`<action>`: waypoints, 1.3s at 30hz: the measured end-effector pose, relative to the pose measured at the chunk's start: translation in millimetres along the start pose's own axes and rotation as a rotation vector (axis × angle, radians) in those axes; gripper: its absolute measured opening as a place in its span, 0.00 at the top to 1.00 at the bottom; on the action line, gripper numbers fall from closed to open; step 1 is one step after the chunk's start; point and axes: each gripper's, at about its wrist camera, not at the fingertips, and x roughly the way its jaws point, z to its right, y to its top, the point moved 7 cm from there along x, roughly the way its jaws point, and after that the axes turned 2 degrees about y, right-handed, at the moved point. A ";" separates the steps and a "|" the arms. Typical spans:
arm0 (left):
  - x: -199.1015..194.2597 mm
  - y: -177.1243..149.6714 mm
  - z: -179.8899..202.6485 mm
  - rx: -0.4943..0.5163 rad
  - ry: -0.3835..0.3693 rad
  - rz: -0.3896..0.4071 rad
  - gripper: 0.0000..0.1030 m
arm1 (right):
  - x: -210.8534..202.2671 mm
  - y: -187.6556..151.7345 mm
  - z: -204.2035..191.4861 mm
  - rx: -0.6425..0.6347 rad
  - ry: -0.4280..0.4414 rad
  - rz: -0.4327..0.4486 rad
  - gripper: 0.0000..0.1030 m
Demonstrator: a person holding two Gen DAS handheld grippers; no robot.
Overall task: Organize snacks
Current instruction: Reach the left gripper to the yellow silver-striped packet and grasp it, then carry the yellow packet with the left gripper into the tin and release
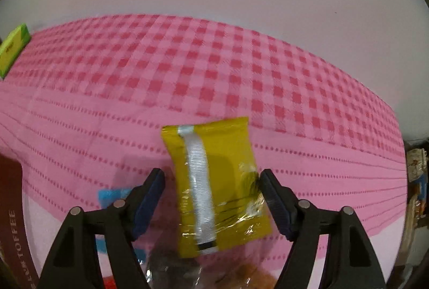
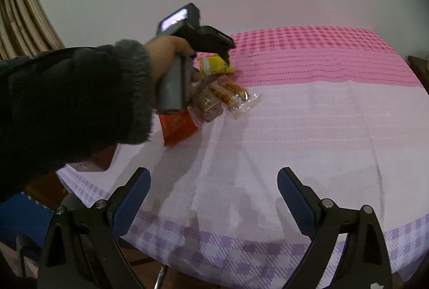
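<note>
Between the spread pads of the left hand-held gripper (image 1: pixel 211 181) lies a yellow snack packet (image 1: pixel 214 181), seam side up on the pink checked tablecloth (image 1: pixel 187 61); whether the right pad touches its edge is unclear. Clear-wrapped snack bars (image 2: pixel 228 93) and an orange packet (image 2: pixel 177 128) lie just beside it. Nearer the cloth's edge, the right hand-held gripper (image 2: pixel 214 198) hangs wide apart, holding nothing.

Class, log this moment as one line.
left gripper: open, over yellow packet | right gripper: open, empty | snacks: clustered on cloth
</note>
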 end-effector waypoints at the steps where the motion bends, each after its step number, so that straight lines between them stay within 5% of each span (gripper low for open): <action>1: 2.4 0.9 3.4 0.018 0.024 0.004 0.22 | -1.0 -0.1 0.9 0.004 0.007 0.001 0.08; 6: 7.5 0.6 24.8 0.104 0.086 0.022 0.22 | 3.8 -2.2 5.9 0.036 0.021 -0.019 0.08; 8: 3.6 -1.1 32.4 0.151 0.060 0.025 0.43 | 3.4 -3.0 8.6 0.043 0.016 -0.023 0.08; 9: -0.5 -2.8 36.6 0.180 0.063 0.023 0.45 | 3.3 -2.7 10.2 0.045 0.015 -0.022 0.08; 19: -127.6 -2.0 24.0 0.282 -0.063 0.220 0.46 | -0.1 -1.7 -4.8 -0.014 -0.005 -0.007 0.08; 26: -216.4 -8.6 -31.5 0.333 0.036 0.366 0.46 | -3.3 -4.5 -24.8 -0.091 -0.029 0.000 0.08; 29: -251.6 -18.8 -69.0 0.373 0.159 0.455 0.46 | -0.4 -7.7 -31.1 -0.111 -0.031 -0.009 0.08; 39: -301.4 -44.1 -199.0 0.252 0.297 0.505 0.46 | 1.1 -16.3 -45.6 -0.140 -0.020 -0.026 0.08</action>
